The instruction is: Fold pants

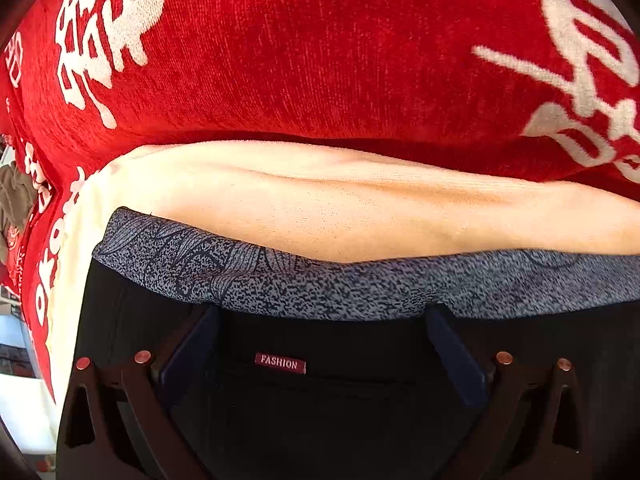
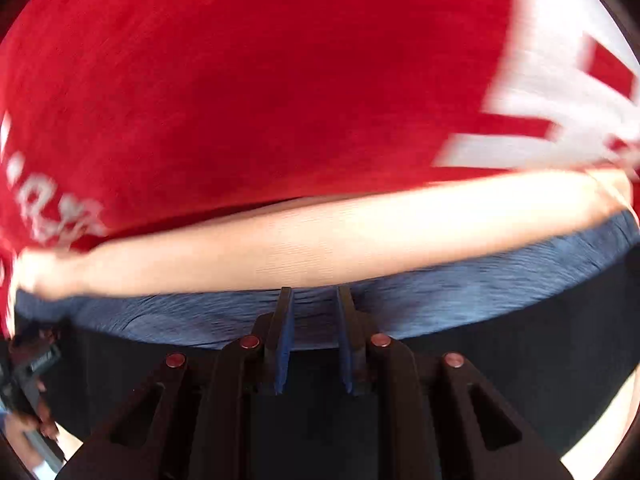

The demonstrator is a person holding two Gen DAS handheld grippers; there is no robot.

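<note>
Both grippers sit at the grey waistband (image 1: 360, 280) of the black pants (image 1: 340, 400) on the cream cloth (image 1: 320, 208) — our left gripper (image 1: 322, 316) spread wide, our right gripper (image 2: 314, 300) narrowed but, we judge, gripping nothing — so lifting now risks dragging one side crooked.

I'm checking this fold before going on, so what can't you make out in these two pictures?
- Pants legs: both views, cut off by the bottom edge and hidden behind the tool frames.
- Right tool grip on the waistband: right wrist view, motion blur.
- White lettering on the red cloth: right wrist view, blurred.
- Left tool fingertips: tucked under the waistband.
</note>
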